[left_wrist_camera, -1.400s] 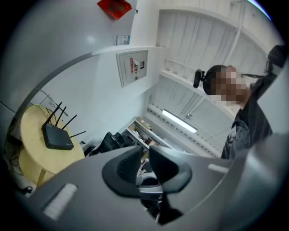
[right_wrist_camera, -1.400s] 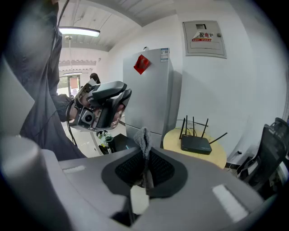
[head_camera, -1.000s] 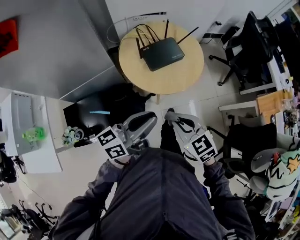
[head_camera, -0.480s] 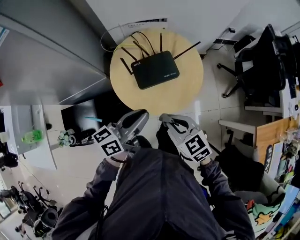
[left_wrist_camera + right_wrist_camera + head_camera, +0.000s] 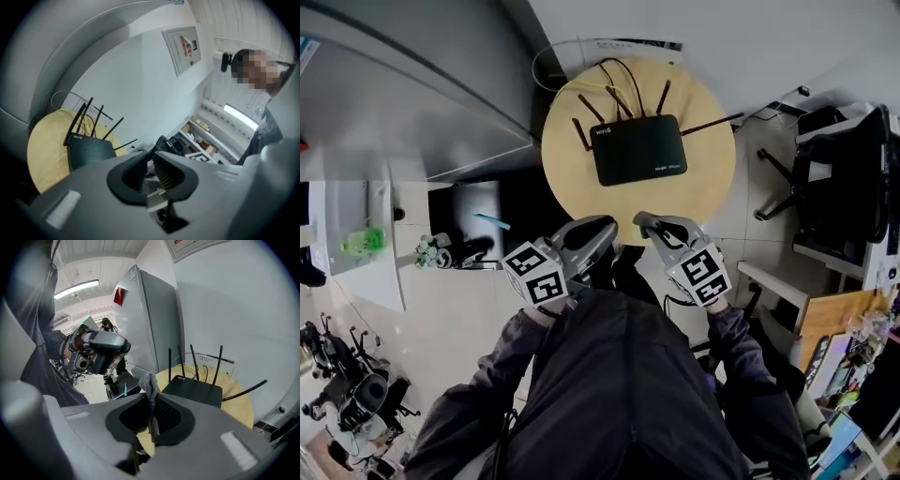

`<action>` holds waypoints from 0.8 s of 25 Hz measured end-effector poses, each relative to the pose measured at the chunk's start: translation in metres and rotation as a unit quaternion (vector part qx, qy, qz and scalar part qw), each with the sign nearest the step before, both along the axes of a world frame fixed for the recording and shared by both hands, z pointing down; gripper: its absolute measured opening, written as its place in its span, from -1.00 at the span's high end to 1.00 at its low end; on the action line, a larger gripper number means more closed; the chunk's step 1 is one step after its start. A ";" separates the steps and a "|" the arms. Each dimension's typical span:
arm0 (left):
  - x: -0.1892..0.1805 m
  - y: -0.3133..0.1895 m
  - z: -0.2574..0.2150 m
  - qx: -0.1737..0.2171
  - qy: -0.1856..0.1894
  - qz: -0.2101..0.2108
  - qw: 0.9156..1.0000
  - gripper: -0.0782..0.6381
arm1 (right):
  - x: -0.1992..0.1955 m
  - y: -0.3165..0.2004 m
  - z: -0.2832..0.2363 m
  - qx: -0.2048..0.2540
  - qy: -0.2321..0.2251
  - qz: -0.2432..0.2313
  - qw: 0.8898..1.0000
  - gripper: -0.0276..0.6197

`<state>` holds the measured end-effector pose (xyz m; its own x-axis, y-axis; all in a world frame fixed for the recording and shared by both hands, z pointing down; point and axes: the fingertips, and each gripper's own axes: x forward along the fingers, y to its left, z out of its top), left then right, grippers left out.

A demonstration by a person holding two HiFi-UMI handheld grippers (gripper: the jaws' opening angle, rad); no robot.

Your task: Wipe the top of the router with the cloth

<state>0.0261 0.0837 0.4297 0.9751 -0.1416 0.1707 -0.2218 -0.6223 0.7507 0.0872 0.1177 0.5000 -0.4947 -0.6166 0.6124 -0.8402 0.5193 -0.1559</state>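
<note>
Black plastic router [image 5: 637, 150]: lies flat near the middle of the round pale wooden table [image 5: 572, 178]. Its antennae fan out towards the table's far edge, and nothing rests on its top.
Grey cloth [image 5: 150, 385]: pinched upright between the jaws of the right gripper, with a tuft standing above the tips. It is apart from the router.
Right gripper [image 5: 649, 225]: clamped on the cloth and held over the table's near edge.
Left gripper [image 5: 605, 225]: jaws drawn together with nothing between them. It sits just beside the right gripper, also at the near edge.
Governing relation: the router lies straight ahead of the right gripper, across the bare near strip of the table. Its long axis runs crosswise to the gripper's line.
Nearer hand (judged): the right, which carries the cloth.
Coming move (judged): a reach forward and down, then strokes along the long axis.
</note>
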 end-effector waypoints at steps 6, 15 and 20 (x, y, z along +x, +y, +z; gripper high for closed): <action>-0.015 -0.033 0.050 0.040 -0.139 -0.001 0.989 0.76 | 0.003 -0.066 0.033 -0.034 0.033 -0.025 0.999 0.84; -0.048 -0.064 0.070 0.117 -0.219 0.023 0.968 0.78 | -0.007 -0.188 0.092 -0.099 0.060 -0.042 0.992 0.84; -0.064 -0.068 0.078 0.148 -0.249 0.045 0.956 0.78 | -0.005 -0.230 0.124 -0.135 0.101 -0.059 0.984 0.84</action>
